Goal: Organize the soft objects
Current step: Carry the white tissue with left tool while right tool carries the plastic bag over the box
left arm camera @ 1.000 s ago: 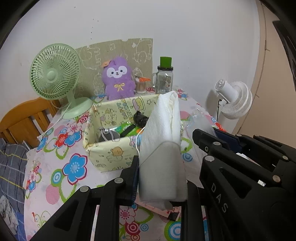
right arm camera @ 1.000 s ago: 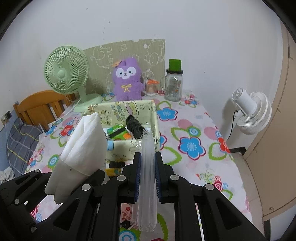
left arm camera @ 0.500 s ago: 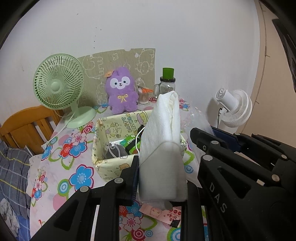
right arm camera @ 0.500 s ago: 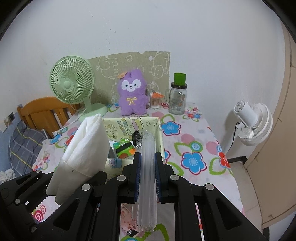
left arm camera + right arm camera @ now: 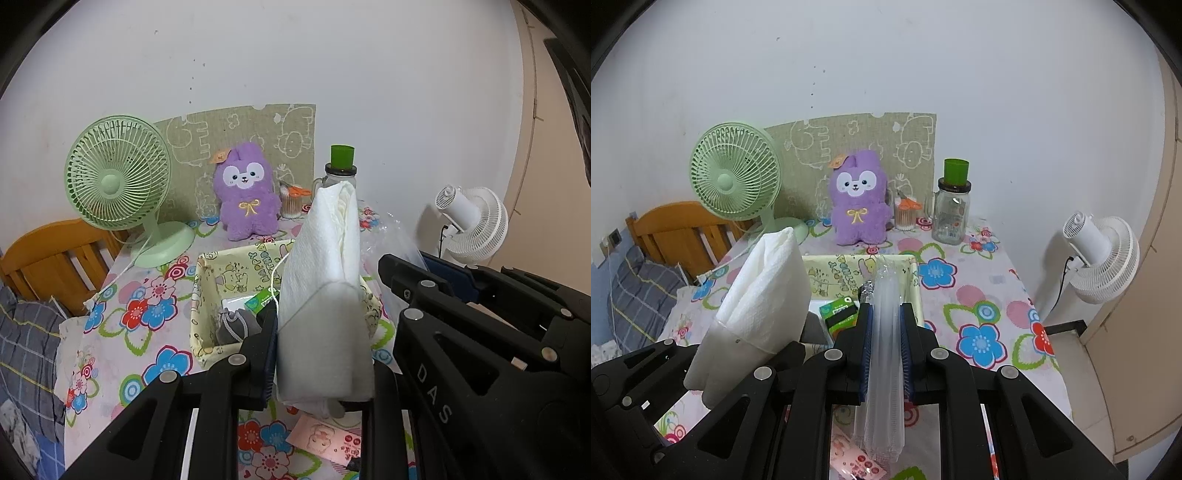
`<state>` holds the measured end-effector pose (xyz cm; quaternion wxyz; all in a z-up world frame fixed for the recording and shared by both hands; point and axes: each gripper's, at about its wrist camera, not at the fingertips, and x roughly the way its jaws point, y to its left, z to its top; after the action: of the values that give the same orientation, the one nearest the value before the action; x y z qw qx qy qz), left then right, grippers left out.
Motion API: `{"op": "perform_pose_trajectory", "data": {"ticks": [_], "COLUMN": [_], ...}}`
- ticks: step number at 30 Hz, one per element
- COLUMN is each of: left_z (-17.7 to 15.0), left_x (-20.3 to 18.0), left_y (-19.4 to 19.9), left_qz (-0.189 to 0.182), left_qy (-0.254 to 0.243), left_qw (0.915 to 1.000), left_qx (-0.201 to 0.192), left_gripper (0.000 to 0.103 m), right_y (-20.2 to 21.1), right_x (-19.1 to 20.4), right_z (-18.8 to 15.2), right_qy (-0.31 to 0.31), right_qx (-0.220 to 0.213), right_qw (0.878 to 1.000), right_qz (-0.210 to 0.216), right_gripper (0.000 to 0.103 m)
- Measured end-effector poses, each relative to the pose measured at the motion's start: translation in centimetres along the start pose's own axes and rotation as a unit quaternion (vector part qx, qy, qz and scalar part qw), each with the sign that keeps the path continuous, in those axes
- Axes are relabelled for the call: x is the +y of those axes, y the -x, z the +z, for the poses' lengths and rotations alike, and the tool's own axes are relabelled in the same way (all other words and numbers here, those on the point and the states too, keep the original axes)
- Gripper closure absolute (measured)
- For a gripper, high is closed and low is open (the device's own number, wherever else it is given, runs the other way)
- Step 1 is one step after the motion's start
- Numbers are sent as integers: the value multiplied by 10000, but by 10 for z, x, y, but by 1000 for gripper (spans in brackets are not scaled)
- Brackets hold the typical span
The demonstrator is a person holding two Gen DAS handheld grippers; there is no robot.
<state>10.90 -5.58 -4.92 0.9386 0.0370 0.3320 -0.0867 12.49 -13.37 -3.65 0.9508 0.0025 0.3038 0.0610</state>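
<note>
Tissue pack (image 5: 325, 295) in left jaws, clear bag (image 5: 884, 332) (right cam only) in right jaws

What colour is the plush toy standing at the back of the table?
Purple, with a white face and a yellow bow; the plush toy shows best in the right wrist view.

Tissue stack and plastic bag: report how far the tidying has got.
Done: the yellow fabric bin already holds a grey pouch and a green packet. In hand: the left gripper grips the white tissue stack, the right gripper pinches the clear plastic bag, both raised above the table. Left: neither is put away; a pink card lies on the tablecloth.
</note>
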Motion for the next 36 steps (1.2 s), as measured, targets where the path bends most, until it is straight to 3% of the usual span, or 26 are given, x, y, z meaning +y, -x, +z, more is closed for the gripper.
{"op": "perform_pose_trajectory", "data": {"ticks": [24, 36], "left_z": [26, 32], "left_x": [17, 37], "left_y": [-43, -74], "left_qz": [-31, 50], "left_qy": [114, 192], "left_qw": [9998, 9992], "left_qx": [172, 360], "left_gripper": [80, 80], "right_y": [-50, -92], "right_x": [1, 10], "right_z": [26, 32], "right_qy": [-24, -73], "right_qx": [132, 445], "right_qw": [9998, 9983], "right_qz": [109, 381], "right_gripper": [86, 86]}}
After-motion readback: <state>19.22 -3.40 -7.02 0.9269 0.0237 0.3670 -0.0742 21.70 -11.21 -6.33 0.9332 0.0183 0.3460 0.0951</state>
